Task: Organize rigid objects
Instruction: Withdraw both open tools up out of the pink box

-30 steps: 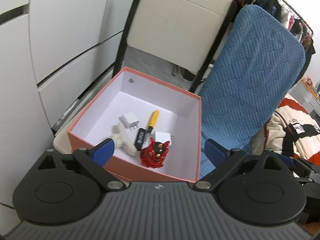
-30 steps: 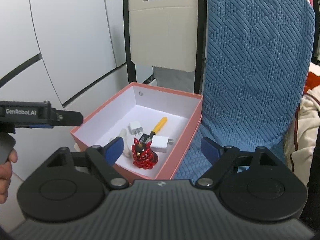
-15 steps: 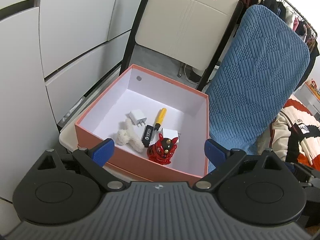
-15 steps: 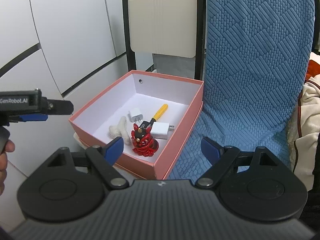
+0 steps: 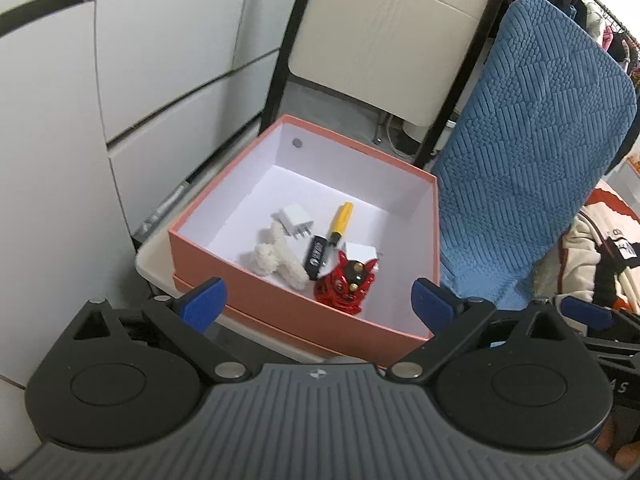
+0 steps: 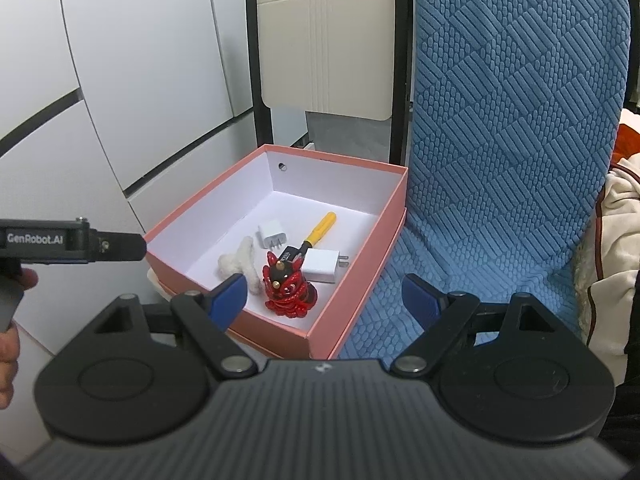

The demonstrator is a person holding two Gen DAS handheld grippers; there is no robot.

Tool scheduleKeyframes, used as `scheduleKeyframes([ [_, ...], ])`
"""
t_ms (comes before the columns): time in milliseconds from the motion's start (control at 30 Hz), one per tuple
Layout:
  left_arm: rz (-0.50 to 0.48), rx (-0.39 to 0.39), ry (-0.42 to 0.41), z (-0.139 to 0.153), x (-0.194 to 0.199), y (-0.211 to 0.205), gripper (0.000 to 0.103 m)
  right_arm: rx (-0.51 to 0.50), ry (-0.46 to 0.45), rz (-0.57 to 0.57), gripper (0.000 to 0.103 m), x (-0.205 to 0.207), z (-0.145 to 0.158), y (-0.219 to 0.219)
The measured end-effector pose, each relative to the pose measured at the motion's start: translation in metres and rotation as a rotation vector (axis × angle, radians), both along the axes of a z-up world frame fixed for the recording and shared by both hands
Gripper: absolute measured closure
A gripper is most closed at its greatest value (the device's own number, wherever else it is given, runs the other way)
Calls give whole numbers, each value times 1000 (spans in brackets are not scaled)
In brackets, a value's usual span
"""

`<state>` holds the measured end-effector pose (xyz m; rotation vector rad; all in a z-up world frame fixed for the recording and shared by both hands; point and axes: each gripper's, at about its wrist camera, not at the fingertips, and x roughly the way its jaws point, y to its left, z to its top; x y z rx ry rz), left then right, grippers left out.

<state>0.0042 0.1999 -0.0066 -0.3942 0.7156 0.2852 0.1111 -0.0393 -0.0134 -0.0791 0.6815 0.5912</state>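
White cabinet doors (image 5: 168, 80) fill the left of the frame, with a beige chair back (image 5: 384, 28) at the top and a blue quilted cushion (image 5: 532, 168) at right. At centre sits an open pink box (image 5: 280, 304) holding a red figurine (image 5: 344, 284), two white chargers (image 5: 294, 220), a yellow-handled tool (image 5: 340, 222), a black stick (image 5: 316, 254) and a fluffy white piece (image 5: 276, 256). The left gripper (image 5: 318, 298) and right gripper (image 6: 326, 296) hover in the lower frame, fingers spread wide, holding nothing.
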Motion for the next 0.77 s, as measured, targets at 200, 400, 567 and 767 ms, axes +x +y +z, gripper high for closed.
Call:
scheduleKeyframes([
  [200,-1,3,-10,2,-2,-1,2,11,-14,-8,17,3,4,1],
  [400,2,3,-18,2,-3,-1,1,9,-24,-2,17,4,6,4],
  [567,2,2,-24,3,-3,0,1,5,-20,3,17,3,4,4],
  [767,-1,-3,-28,3,-3,0,1,8,-19,5,17,3,5,0],
])
